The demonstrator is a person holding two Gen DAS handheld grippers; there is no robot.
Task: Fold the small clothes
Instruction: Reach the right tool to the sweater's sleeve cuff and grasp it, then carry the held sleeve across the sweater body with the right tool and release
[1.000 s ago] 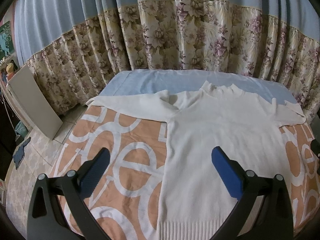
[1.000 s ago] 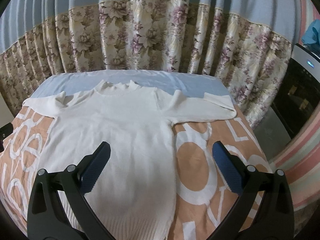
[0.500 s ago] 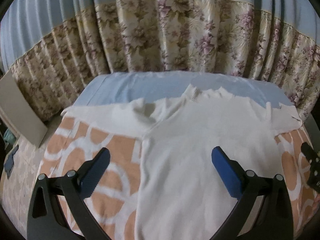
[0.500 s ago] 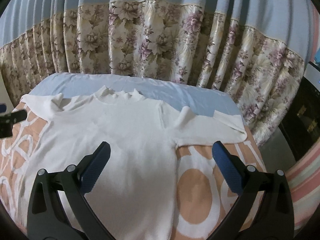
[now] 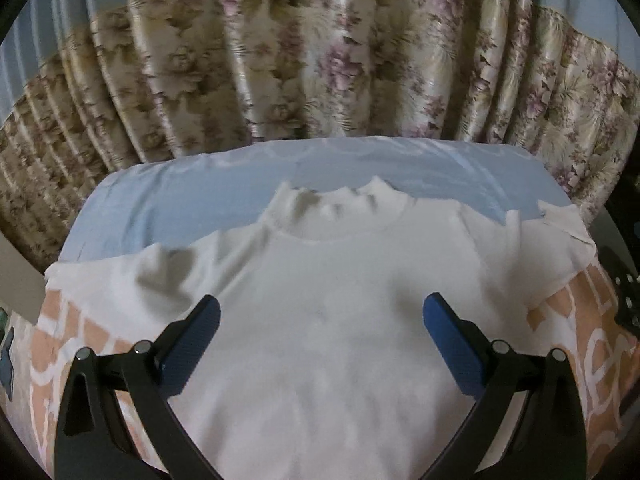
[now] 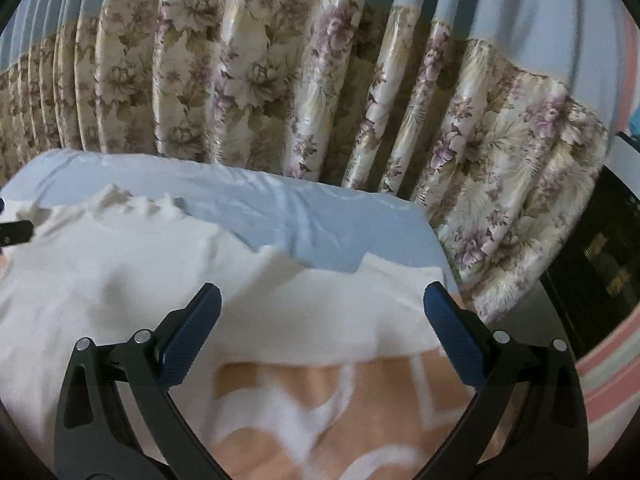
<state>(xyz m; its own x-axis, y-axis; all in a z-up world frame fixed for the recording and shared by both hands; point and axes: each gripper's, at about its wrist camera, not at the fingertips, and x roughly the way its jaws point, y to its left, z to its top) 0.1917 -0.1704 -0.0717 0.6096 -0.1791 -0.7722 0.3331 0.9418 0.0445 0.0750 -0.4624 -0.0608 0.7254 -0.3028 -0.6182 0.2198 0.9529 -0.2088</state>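
1. Left sleeve (image 5: 120, 284): bunched into a raised ridge at the shoulder. A pinch there would likely trap two layers and skew the fold.
2. Left tool (image 5: 320, 332): fingers spread wide, holding nothing, hovering over the chest of the white sweater (image 5: 332, 300), which lies flat, face up, on the bed (image 5: 200, 192), collar toward the curtain (image 5: 320, 60).
3. Right tool (image 6: 320, 332): also spread and empty, above the right sleeve (image 6: 340, 312). Risk: closing too deep would likely catch the orange patterned bedcover (image 6: 280, 388) with the knit; the view is blurred, so edges are hard to judge.
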